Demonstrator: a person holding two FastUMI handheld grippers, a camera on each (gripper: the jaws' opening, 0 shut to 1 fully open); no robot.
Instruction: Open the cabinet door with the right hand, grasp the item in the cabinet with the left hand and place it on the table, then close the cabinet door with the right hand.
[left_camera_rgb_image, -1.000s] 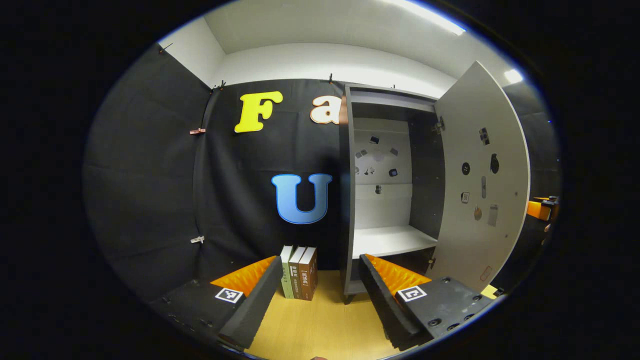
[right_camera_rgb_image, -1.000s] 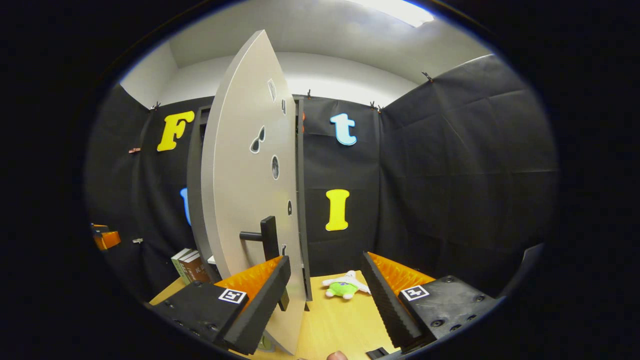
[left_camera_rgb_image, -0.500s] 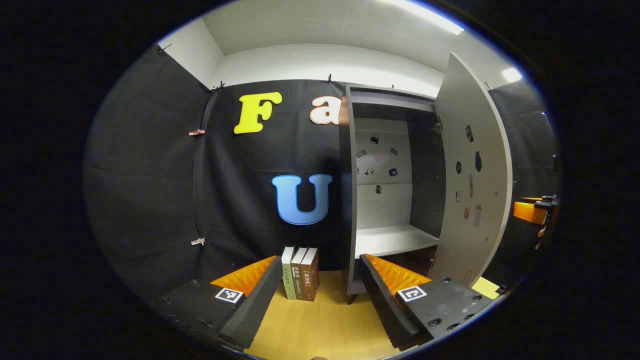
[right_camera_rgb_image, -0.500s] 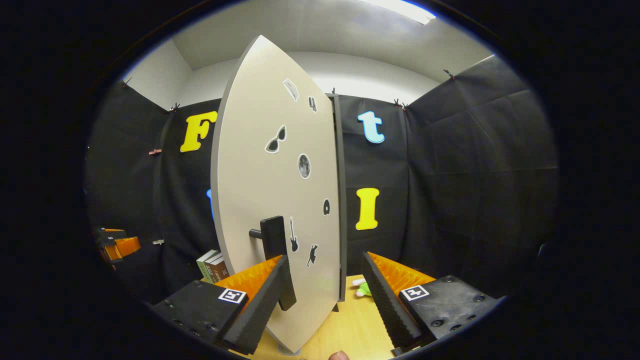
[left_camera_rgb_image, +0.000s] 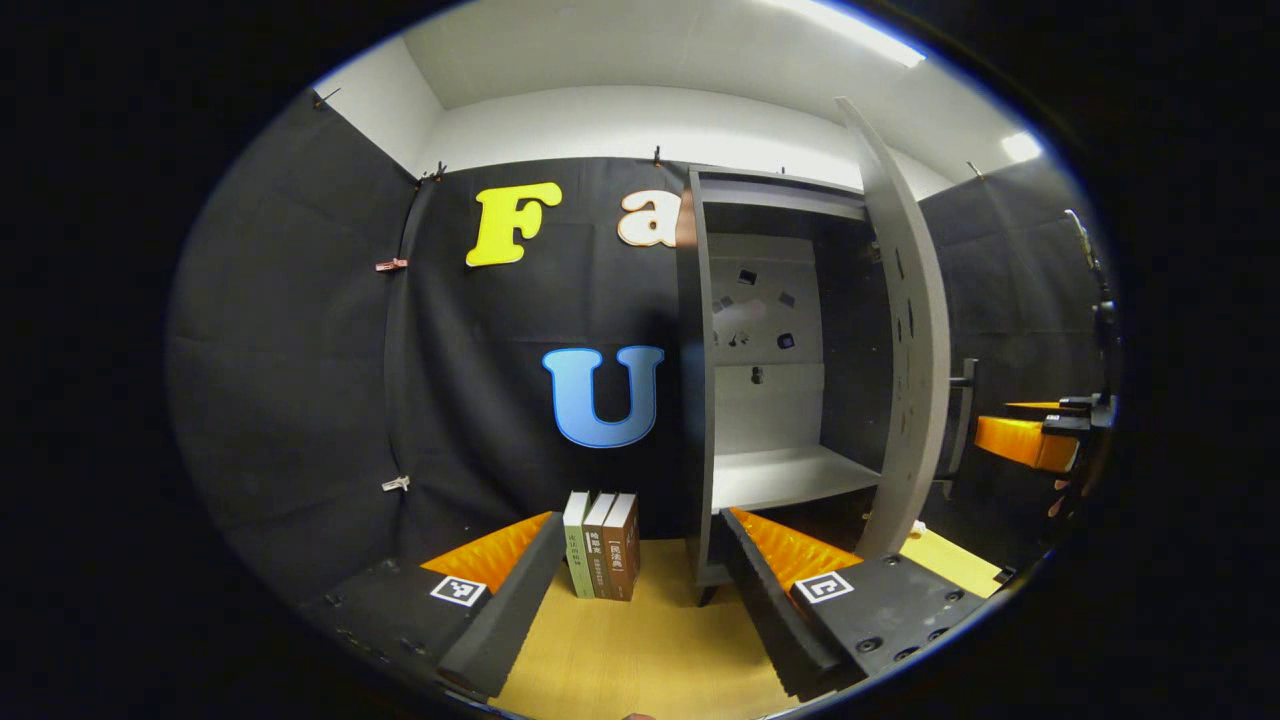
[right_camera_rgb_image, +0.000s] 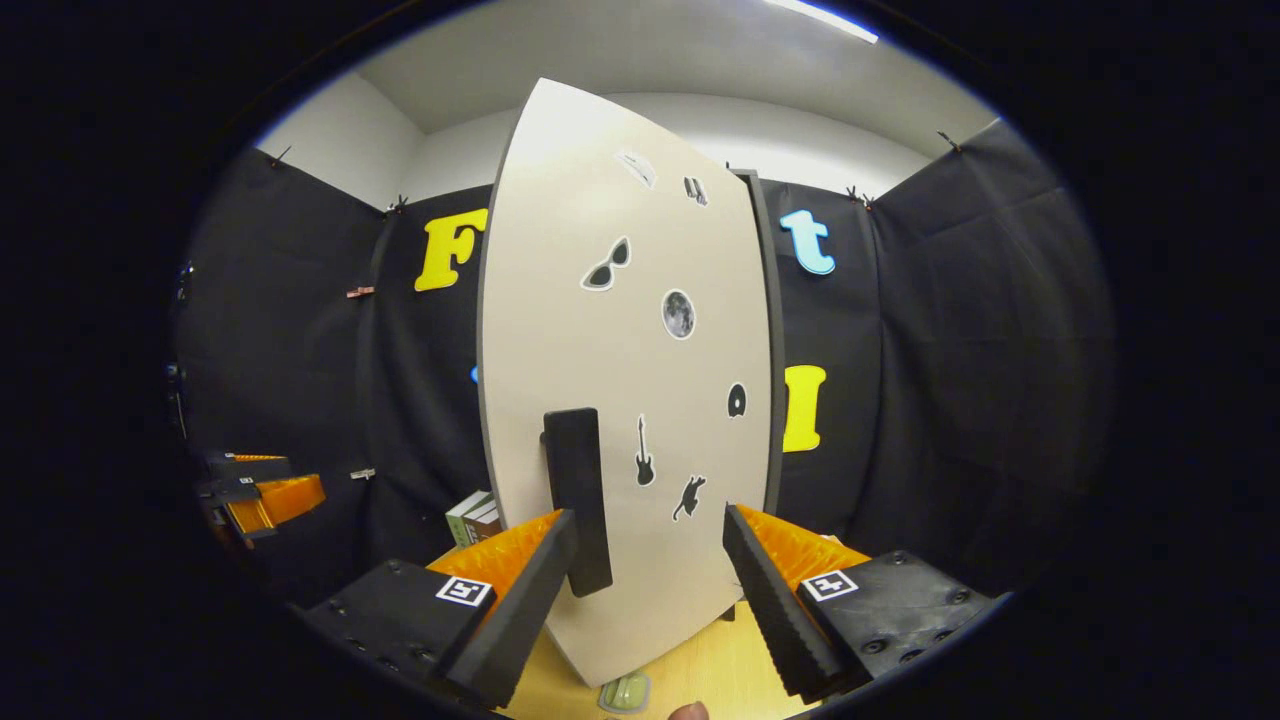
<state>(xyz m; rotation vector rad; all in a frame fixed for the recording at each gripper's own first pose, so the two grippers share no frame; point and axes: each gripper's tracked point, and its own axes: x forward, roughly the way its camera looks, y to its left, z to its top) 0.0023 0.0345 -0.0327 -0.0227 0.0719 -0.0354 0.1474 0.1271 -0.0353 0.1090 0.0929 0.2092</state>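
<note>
Found left tool (left_camera_rgb_image: 640, 520) spread wide, nothing between its fingers, held low over the bench (left_camera_rgb_image: 640, 650) and facing the cabinet (left_camera_rgb_image: 695, 400). Noted cabinet standing on the far part of the bench against the booth wall. Recorded its door (left_camera_rgb_image: 910, 330) part-way open, hinged on the right side and seen almost edge-on in the left gripper view, with the interior exposed. Noted a pale shelf (left_camera_rgb_image: 790, 478) inside, its visible surface bare, and small stickers on the back panel above it. Logged three books (left_camera_rgb_image: 600, 545) upright on the bench, just left of the cabinet, spines toward the camera.

Found right tool (right_camera_rgb_image: 650, 512) also spread, pinching nothing, close up to the outer face of the door. Observed the dark door handle (right_camera_rgb_image: 578, 500) upright between the fingers, hard by the left finger; could not tell whether in contact. Noted the right finger apart from the handle. Recorded stickers (right_camera_rgb_image: 678, 313) on the door face: sunglasses, a moon, a guitar and a cat among them.

Sighted, in the left gripper view, the right tool at the far right, just beyond the door edge and near the handle. Sighted, in the right gripper view, the left tool at the far left, well apart from the door.

Noted a small pale green object (right_camera_rgb_image: 625, 692) on the bench at the near edge, just below the door's lower corner; too little visible to say whether this was the item from the cabinet.
</note>
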